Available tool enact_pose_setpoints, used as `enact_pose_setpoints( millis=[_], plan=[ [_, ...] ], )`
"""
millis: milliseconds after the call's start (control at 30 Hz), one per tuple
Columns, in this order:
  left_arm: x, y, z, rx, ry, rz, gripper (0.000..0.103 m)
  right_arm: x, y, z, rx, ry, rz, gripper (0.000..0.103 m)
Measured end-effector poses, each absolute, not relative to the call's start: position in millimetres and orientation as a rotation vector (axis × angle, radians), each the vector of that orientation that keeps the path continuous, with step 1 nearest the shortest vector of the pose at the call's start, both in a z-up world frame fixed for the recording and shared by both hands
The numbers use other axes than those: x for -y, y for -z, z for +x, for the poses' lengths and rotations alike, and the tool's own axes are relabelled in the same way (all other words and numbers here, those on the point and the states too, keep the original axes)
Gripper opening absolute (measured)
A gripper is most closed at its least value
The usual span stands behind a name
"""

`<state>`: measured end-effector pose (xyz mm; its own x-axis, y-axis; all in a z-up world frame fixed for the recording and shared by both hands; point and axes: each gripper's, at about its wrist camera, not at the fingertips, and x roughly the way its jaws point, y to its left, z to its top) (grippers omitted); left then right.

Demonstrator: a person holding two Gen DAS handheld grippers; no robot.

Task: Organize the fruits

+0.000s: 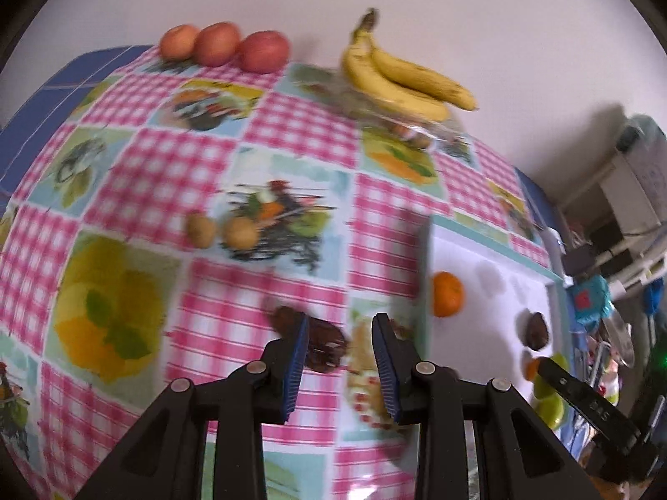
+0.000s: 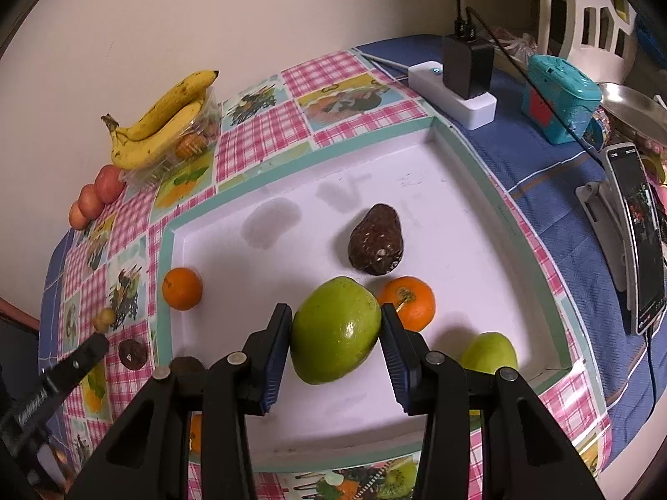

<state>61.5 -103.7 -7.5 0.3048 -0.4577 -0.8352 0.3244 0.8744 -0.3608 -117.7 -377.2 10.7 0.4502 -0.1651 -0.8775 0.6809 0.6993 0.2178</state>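
Right gripper (image 2: 336, 343): fingers spread either side of a large green fruit (image 2: 336, 335) on the white tray (image 2: 458, 216), blue pads just beside its flanks, contact not certain. Touching that fruit behind: an orange (image 2: 410, 302); beyond both, a dark avocado (image 2: 376, 239). To the right, near the tray's front wall, a second green fruit (image 2: 488, 353). At the tray's left rim, another orange (image 2: 182, 288).

Left gripper (image 1: 339, 343): fingers spread with nothing between them, hovering above a dark brown fruit (image 1: 323, 343) on the checked tablecloth (image 1: 292, 125), picture blurred.

Seen only from the left wrist: two kiwis (image 1: 221, 231) side by side on the cloth, apart from the tray. Seen clearly only from the right wrist: white power strip (image 2: 452, 85) with a black charger, teal box (image 2: 558, 96), phone (image 2: 640, 237) propped on a stand, all on blue cloth to the right of the tray.

In both views: bananas (image 1: 400, 79) on a clear plastic container against the wall, three red apples (image 1: 223, 46) in a row at the far corner.

Embossed lettering on the gripper arms, too blurred to read.

Open tray floor at the far half and left of the avocado; bare tablecloth between kiwis and apples.
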Motion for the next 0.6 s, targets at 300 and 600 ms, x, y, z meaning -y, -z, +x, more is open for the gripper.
enact_pose_setpoints(
  millis=[300,600],
  plan=[
    [108,35,67,-1.186,0.487,-0.062,0.047,373,-4,-112,-1.009,0.541,0.601,0.044],
    [119,50,62,-1.229,0.485,0.026,0.039,372,-1,-111,-1.022,0.543,0.593,0.044]
  ],
)
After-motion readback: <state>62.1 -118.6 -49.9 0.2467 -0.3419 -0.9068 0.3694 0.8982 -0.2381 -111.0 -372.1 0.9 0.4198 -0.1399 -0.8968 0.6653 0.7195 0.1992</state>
